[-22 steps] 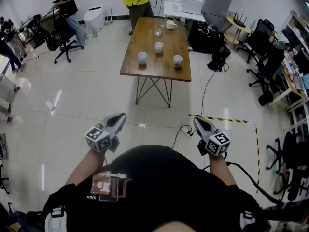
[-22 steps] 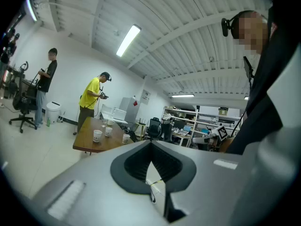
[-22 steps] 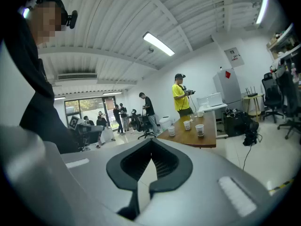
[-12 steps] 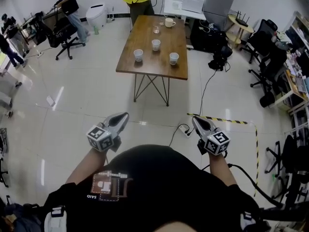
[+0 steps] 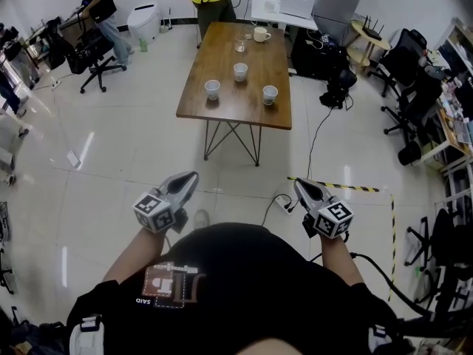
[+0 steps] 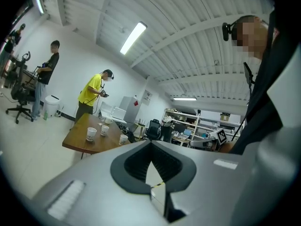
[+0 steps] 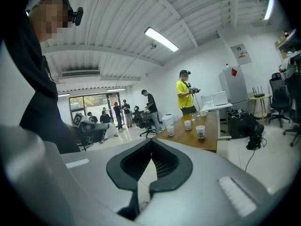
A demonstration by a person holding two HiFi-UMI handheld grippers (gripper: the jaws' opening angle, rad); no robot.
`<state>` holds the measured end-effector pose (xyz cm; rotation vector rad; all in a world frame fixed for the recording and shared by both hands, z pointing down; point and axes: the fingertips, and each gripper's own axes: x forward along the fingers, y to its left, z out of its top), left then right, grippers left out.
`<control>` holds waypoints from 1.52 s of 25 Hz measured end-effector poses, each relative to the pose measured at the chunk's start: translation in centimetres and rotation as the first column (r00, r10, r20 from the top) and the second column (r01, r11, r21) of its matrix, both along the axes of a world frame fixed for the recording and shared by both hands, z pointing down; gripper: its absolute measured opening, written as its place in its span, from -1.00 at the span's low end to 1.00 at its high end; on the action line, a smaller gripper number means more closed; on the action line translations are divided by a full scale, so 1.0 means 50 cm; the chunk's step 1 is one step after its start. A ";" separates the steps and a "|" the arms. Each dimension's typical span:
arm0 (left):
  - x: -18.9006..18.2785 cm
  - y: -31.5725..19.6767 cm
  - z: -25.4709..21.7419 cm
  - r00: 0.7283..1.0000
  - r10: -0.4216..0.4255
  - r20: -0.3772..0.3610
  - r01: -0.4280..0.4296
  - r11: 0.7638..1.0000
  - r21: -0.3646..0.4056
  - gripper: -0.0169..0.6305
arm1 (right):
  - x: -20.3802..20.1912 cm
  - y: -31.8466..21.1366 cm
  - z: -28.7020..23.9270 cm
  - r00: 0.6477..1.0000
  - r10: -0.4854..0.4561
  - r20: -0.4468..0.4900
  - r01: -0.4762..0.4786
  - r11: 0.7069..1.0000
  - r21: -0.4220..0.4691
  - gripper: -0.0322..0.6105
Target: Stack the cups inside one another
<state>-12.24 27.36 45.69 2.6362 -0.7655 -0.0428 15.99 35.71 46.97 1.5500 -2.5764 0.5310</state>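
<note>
Left gripper [image 5: 188, 177] and right gripper [image 5: 301, 186] both have jaws pressed together, empty, well apart from three cups [image 5: 240, 71] on the table [image 5: 222, 109].

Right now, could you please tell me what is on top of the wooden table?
On the wooden table stand three separate paper cups, with a clear glass and a mug at its far end. Their insides are too small to see.
</note>
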 end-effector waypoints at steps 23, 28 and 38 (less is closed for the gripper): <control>0.028 -0.568 0.051 0.990 0.130 0.057 -0.130 0.991 0.000 -0.95 | 0.045 -0.563 0.027 0.993 0.112 0.036 -0.112 0.994 -0.015 -0.85; 0.122 -0.661 0.046 0.997 -0.008 0.073 0.010 1.000 -0.030 -0.95 | 0.138 -0.705 0.041 0.998 -0.028 0.047 0.028 1.000 0.003 -0.85; 0.228 -0.752 0.060 0.985 -0.136 0.106 0.144 0.988 -0.064 -0.95 | 0.179 -0.876 0.036 0.961 -0.271 0.045 0.272 0.962 -0.004 -0.80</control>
